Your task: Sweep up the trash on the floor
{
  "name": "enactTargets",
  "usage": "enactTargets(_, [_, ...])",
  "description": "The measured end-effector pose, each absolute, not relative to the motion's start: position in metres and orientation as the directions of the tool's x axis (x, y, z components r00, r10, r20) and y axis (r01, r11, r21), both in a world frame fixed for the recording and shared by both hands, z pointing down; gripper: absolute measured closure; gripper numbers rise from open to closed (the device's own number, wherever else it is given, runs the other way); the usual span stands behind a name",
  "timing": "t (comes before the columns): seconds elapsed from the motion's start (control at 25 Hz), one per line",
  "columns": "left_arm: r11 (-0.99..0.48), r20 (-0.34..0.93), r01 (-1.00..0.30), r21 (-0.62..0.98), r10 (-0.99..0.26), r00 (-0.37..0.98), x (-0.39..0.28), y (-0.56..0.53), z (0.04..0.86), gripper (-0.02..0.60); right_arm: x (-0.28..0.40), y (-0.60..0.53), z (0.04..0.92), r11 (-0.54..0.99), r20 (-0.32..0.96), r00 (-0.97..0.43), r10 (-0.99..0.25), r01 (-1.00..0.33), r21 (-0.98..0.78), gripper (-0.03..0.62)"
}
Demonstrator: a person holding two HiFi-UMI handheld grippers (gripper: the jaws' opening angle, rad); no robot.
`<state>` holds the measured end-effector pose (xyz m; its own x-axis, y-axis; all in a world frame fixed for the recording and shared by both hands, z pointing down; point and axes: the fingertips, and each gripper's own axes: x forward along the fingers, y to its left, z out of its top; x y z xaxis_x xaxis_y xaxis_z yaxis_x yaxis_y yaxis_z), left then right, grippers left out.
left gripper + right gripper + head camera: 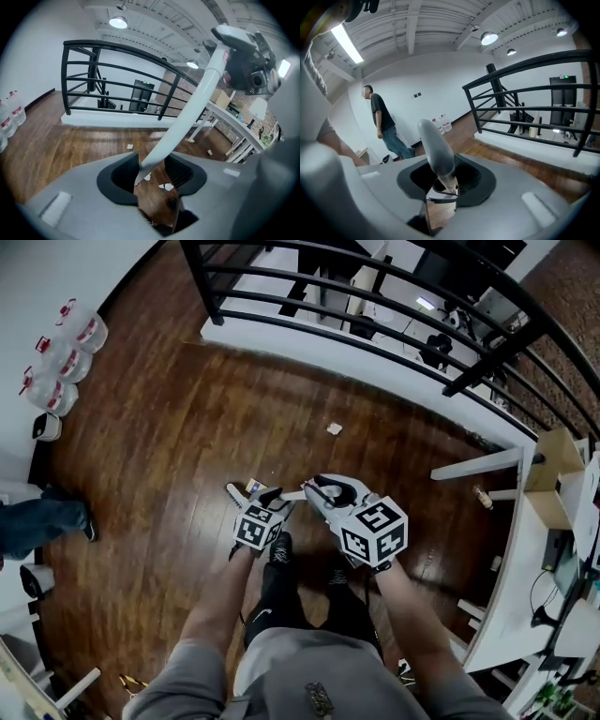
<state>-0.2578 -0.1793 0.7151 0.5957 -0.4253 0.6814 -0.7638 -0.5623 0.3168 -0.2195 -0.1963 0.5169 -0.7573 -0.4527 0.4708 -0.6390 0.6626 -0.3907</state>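
Observation:
My left gripper is shut on the lower part of a long white handle. That handle slants up to the right past my right gripper; a short piece of the white handle shows between the two grippers. My right gripper is shut on a grey rounded handle. Both tools' heads are hidden. Paper scraps lie on the dark wood floor just beyond the left jaws. Another scrap lies further out toward the railing.
A black railing borders the floor ahead. A white table stands at the right, with small bits of trash by its legs. Water jugs line the left wall. A person stands at the left.

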Motion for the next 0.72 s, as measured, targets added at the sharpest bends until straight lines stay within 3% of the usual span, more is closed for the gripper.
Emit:
enactTargets(0.28, [-0.699,0.633,-0.602,0.385,-0.275,0.724,-0.235,-0.208,0.715,0.41,-0.21,-0.224,0.513,0.539,0.529,-0.613,-0.586,-0.783,-0.31,0.503])
enactTargets(0.72, [-0.893,0.61,-0.26,0.367,0.02,0.792,-0.077,-0.165,0.706,0.408,-0.061,-0.16,0.505,0.207,0.563,-0.326,-0.759,-0.941,-0.266,0.503])
